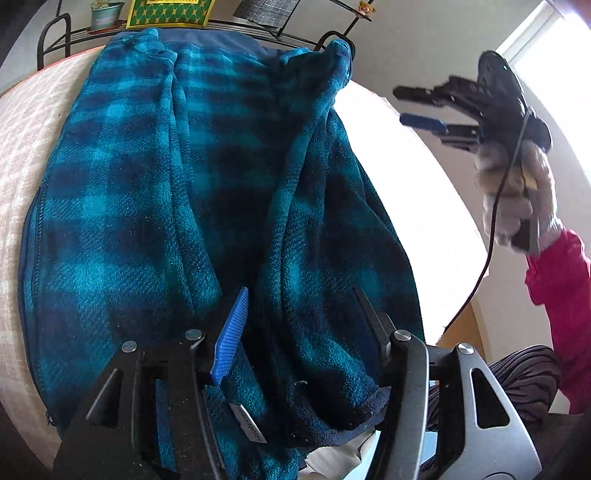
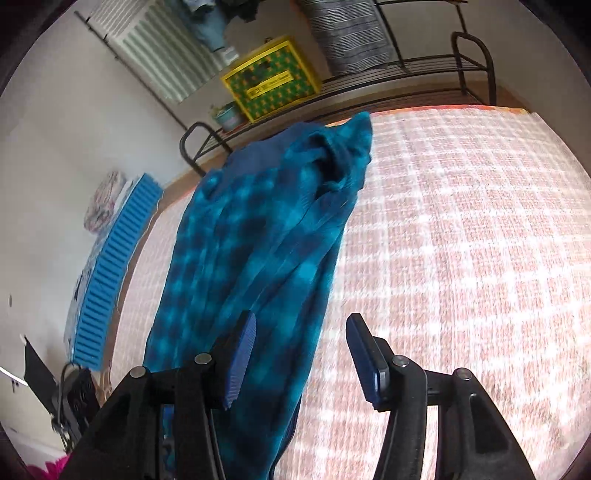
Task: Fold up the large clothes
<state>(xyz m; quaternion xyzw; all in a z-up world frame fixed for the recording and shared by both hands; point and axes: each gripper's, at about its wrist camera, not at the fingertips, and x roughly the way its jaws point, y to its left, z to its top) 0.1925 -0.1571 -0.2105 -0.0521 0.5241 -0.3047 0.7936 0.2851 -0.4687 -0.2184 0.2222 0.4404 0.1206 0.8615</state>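
A teal and navy plaid fleece garment [image 1: 177, 206] lies folded into a long strip on a bed with a pink and white checked cover [image 2: 461, 240]. My left gripper [image 1: 300, 293] hovers open over the garment's near end; fleece shows between its fingers but the pads do not pinch it. My right gripper [image 2: 303, 319] is open too, above the garment's right edge [image 2: 258, 236] and the bare cover, holding nothing. The left wrist view shows the right gripper [image 1: 402, 105] lifted off to the right in a gloved hand [image 1: 517, 192] with a pink sleeve.
A black metal rack [image 2: 369, 77] runs along the bed's far side, carrying a yellow and green box [image 2: 271, 79], a potted plant [image 2: 229, 116] and striped cloth [image 2: 351, 33]. A blue ribbed pad [image 2: 110, 277] lies left of the bed. A bright window [image 1: 546, 74] is at the right.
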